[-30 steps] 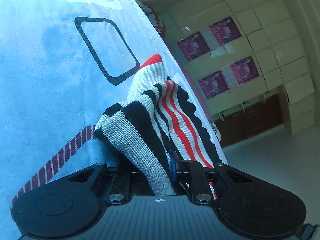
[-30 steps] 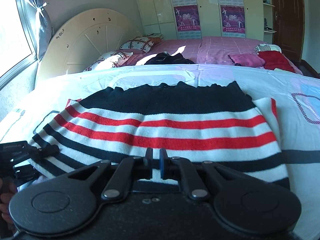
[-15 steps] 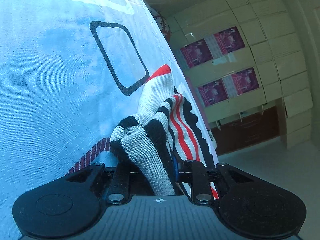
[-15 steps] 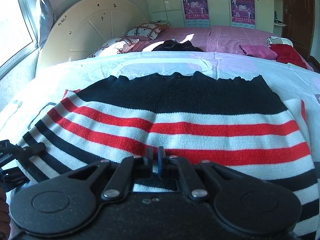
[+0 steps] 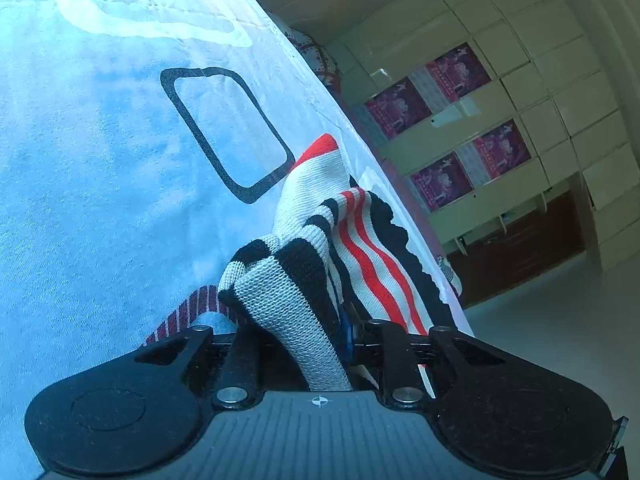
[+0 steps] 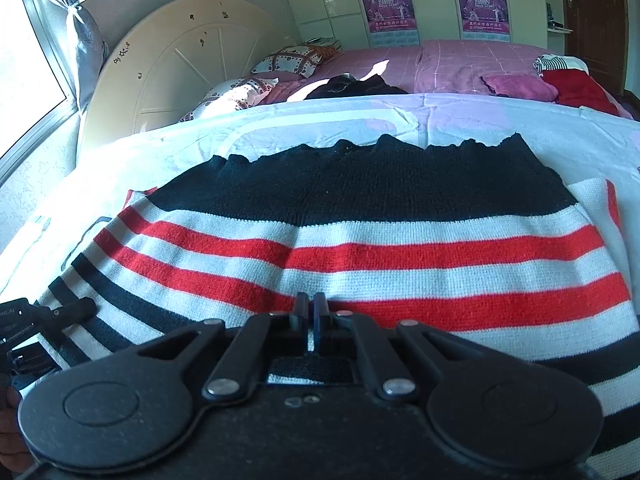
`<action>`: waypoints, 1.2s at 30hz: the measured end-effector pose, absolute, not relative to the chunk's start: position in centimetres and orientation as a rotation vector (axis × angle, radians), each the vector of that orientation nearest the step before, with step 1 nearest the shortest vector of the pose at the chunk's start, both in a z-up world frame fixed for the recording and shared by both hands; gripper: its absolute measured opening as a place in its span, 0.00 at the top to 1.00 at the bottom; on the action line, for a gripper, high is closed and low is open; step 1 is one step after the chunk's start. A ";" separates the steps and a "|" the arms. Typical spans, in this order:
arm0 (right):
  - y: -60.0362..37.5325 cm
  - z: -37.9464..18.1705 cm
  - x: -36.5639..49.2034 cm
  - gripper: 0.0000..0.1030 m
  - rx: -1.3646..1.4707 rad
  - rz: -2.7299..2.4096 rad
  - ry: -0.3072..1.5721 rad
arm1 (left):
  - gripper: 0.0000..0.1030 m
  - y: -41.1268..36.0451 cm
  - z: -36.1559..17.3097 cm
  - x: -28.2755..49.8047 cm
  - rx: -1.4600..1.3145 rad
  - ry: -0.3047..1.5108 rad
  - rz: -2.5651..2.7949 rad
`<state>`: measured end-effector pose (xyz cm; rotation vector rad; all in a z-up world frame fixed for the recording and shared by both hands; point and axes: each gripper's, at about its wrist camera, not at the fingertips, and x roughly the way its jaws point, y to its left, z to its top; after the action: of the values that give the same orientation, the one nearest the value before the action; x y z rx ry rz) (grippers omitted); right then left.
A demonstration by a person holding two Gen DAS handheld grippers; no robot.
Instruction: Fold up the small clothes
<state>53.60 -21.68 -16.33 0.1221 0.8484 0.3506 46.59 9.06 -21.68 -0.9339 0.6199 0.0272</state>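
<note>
A small knitted garment (image 6: 360, 248) with black, white and red stripes lies spread on the pale blue bed sheet (image 5: 100, 160). My right gripper (image 6: 311, 312) is shut on its near edge at the middle. My left gripper (image 5: 316, 332) is shut on a bunched corner of the garment (image 5: 304, 288) and holds it lifted off the sheet. The left gripper also shows at the left edge of the right wrist view (image 6: 48, 312), at the garment's left corner.
A second bed with a pink cover (image 6: 460, 64) stands behind, with pillows (image 6: 288, 60), dark clothes (image 6: 352, 84) and red and pink clothes (image 6: 576, 88) on it. A round headboard (image 6: 192, 60), a window (image 6: 28, 60) and wardrobes (image 5: 500, 100) surround the beds.
My right gripper has moved forward over the garment, carrying its near edge toward the black hem. My left gripper still holds its corner and has shifted a little.
</note>
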 end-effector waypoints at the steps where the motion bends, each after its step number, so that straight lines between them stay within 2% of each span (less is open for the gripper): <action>1: -21.9 -16.4 53.7 0.99 0.127 0.362 0.849 | 0.80 8.9 -21.6 46.7 -0.936 0.619 0.035; 3: -22.3 -16.4 53.8 1.00 0.131 0.383 0.853 | 0.86 8.6 -21.1 46.7 -0.921 0.607 0.057; 15: -23.0 -16.9 53.9 1.00 0.152 0.432 0.841 | 0.86 7.1 -15.7 46.6 -0.751 0.524 0.000; 21: -23.7 -17.0 53.6 1.00 0.198 0.439 0.834 | 0.86 4.5 -12.4 46.9 -0.573 0.509 -0.085; 23: -24.8 -16.3 53.2 1.00 0.252 0.441 0.824 | 0.86 2.8 -10.6 47.1 -0.496 0.504 -0.133; 24: -25.7 -15.8 52.5 0.95 0.274 0.436 0.788 | 0.86 1.8 -9.7 47.2 -0.463 0.500 -0.157; 30: -33.3 -13.1 48.4 0.95 0.314 0.357 0.710 | 0.86 -6.7 -5.2 48.0 -0.296 0.502 -0.350; 35: -41.8 -12.2 44.9 0.91 0.408 0.202 0.691 | 0.86 -16.0 -5.2 47.8 -0.168 0.584 -0.543; 36: -43.3 -12.4 44.1 0.86 0.434 0.175 0.693 | 0.86 -18.0 -6.0 48.0 -0.158 0.634 -0.596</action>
<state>44.15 -43.28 -12.39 0.4337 0.6928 0.1753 47.96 -17.99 -6.03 -0.1584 0.6338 -0.5964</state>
